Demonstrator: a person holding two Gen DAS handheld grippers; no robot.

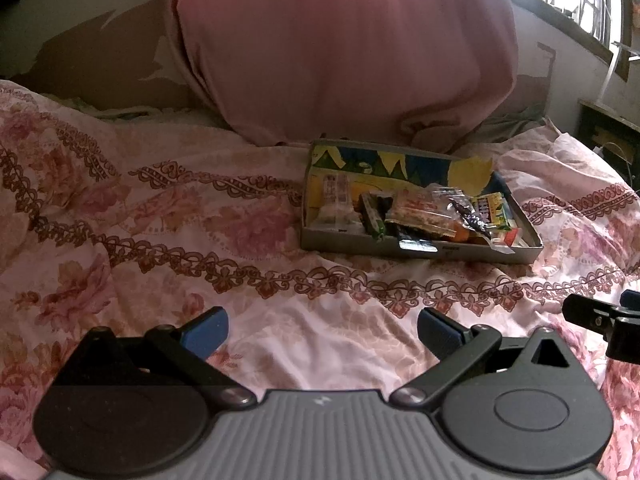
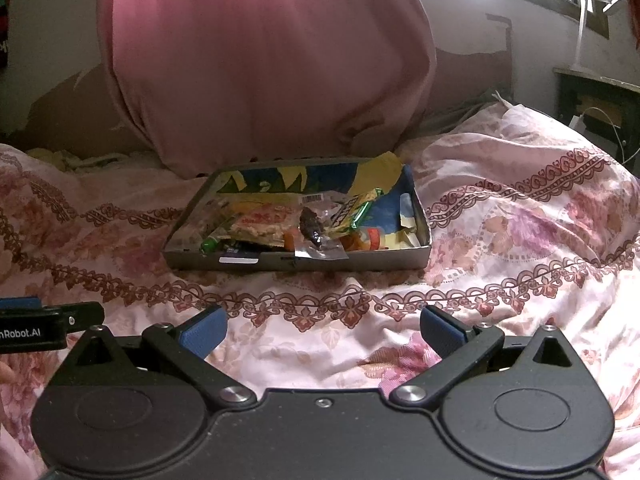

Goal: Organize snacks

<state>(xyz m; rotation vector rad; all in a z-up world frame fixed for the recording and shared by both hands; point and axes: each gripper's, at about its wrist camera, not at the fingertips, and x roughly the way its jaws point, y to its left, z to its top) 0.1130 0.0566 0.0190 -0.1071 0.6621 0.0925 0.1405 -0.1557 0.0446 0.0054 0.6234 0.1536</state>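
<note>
Both tools, left tool [image 1: 322, 334] and right tool [image 2: 322, 334], gape empty over the bed; snack tray [image 2: 360, 260] sits dead ahead of the right one, nearer it

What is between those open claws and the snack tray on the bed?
Nothing visible. Only bare floral bedspread lies between the right gripper, the left gripper and the tray of snacks.

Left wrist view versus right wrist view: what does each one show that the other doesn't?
Only the left wrist view shows the right gripper at its right edge. Only the right wrist view shows the left gripper at its left edge and a white lamp by the window. Both show the snack tray on the floral bedspread before a pink pillow, jaws open.
</note>
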